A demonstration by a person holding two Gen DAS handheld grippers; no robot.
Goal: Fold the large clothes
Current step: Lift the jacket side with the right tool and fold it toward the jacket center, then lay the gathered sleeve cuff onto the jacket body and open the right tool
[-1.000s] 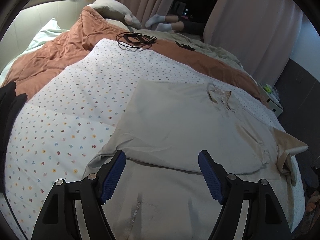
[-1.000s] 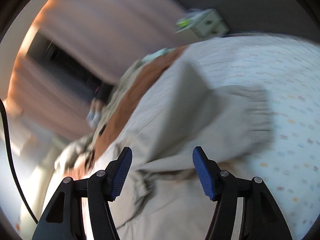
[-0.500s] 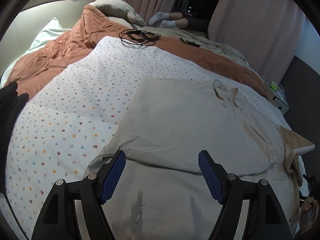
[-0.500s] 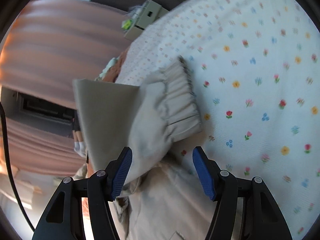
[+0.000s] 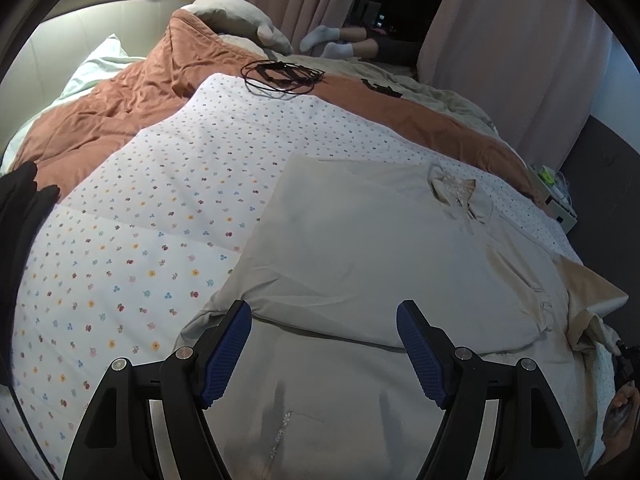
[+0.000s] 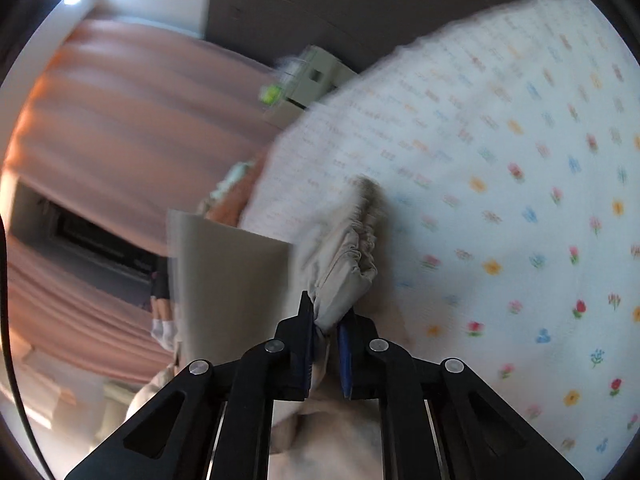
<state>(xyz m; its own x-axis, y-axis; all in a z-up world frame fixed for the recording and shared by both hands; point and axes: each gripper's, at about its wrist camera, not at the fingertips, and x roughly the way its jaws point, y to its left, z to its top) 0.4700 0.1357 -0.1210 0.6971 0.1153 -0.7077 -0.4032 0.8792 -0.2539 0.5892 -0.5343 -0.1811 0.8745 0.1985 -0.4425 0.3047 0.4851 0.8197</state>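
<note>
A large beige jacket (image 5: pixel 380 248) lies spread on the flowered bedspread (image 5: pixel 160 208), its collar at the far side and one part folded over its middle. My left gripper (image 5: pixel 324 344) hovers open over the jacket's near half, nothing between its fingers. In the right wrist view my right gripper (image 6: pixel 326 316) is closing, its blue pads pinching the jacket's gathered sleeve cuff (image 6: pixel 352 248), which bunches up just above the flowered bedspread (image 6: pixel 520 160). A flat beige panel of the jacket (image 6: pixel 228 272) stands left of the cuff.
An orange quilt (image 5: pixel 112 120) and a pillow (image 5: pixel 236 20) lie at the bed's far side, with a black cable coil (image 5: pixel 282 76) on the quilt. A person's socked feet (image 5: pixel 328 40) show by the pink curtains (image 5: pixel 500 60). A box (image 5: pixel 556 196) sits beyond the right edge.
The right gripper dropped toward the sleeve cuff, rolled, and its jaws came together on the cuff. The left gripper and the spread jacket have stayed put.
</note>
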